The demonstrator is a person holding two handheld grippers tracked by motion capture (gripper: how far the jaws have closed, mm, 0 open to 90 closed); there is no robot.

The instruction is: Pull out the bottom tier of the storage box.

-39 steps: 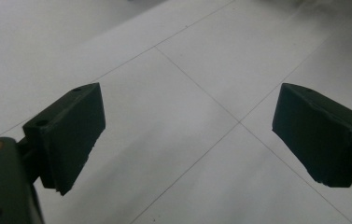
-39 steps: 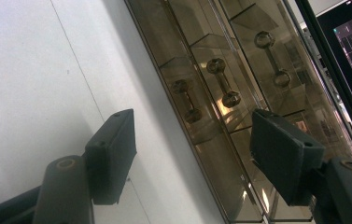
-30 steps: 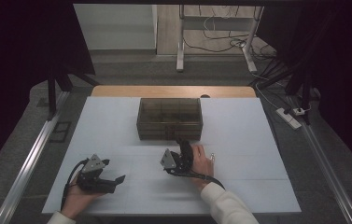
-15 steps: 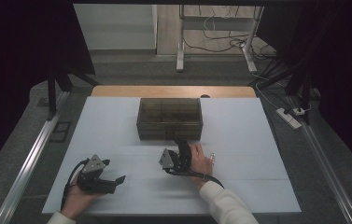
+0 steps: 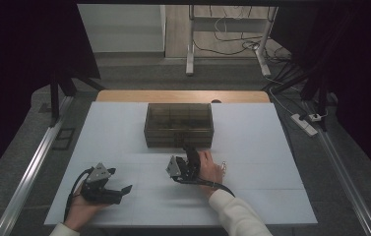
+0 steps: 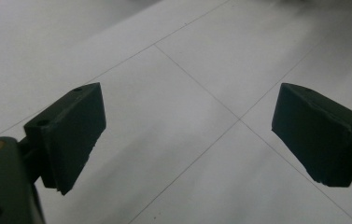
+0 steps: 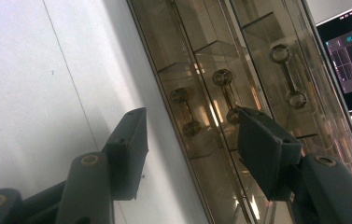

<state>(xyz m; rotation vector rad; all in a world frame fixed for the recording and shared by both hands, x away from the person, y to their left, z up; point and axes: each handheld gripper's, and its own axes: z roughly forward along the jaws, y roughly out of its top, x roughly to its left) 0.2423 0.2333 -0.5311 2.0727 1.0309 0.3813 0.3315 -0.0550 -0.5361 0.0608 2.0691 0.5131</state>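
A brown see-through compartment box (image 5: pixel 178 123) stands at the middle back of the white table (image 5: pixel 252 196). Through its lid (image 7: pixel 239 56) I see small metal dumbbell-shaped parts (image 7: pixel 186 112) in the compartments. My right gripper (image 5: pixel 189 148) lies on its side right at the box's front wall. Its jaws have just been closing a little and stand apart (image 7: pixel 190 149), one over the table and one over the box, with the front edge between them and no pad pressing. My left gripper (image 5: pixel 123 190) rests at the front left, open (image 6: pixel 187 135) over bare table.
Small pale bits (image 5: pixel 224 164) lie beside the right hand. A wooden strip (image 5: pixel 183 96) runs behind the table, and a metal rail (image 5: pixel 35 162) lines the left side. On the floor at the right lies a power strip (image 5: pixel 305 123). A lit screen (image 7: pixel 351 56) glows beyond the box.
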